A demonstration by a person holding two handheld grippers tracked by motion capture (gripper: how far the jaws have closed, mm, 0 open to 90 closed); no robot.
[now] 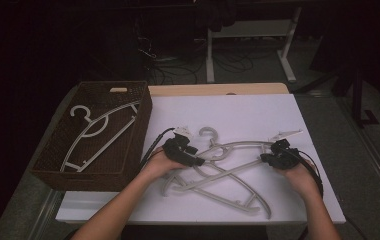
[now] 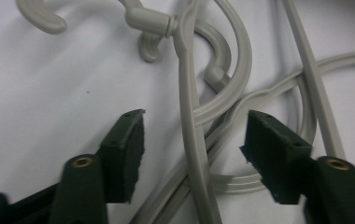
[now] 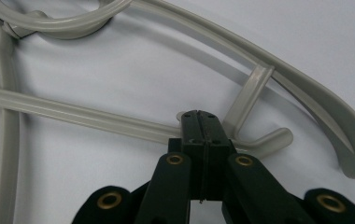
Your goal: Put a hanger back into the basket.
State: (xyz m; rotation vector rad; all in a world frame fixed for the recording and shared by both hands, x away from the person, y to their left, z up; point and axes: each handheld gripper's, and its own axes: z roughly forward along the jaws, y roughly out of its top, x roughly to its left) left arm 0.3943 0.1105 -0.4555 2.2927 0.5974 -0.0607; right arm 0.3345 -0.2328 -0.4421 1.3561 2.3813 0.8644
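Observation:
Two grey plastic hangers lie crossed on the white board (image 1: 258, 110). One hanger (image 1: 243, 145) has its hook pointing away from me; the other hanger (image 1: 238, 202) lies nearer the front edge. My left gripper (image 1: 198, 160) hovers low over where they cross. In the left gripper view its jaws (image 2: 196, 126) stand open on either side of a hanger bar (image 2: 189, 140), and the pads do not touch it. My right gripper (image 1: 270, 159) is at the right end of the far hanger. Its jaws (image 3: 198, 114) are shut, with their tips over the lower bar (image 3: 73, 114).
A dark wicker basket (image 1: 138, 135) stands at the left of the table with one white hanger (image 1: 98, 132) inside. Bare wood of the table (image 1: 218, 89) shows behind the board. A white desk frame (image 1: 288, 45) and cables sit on the floor beyond.

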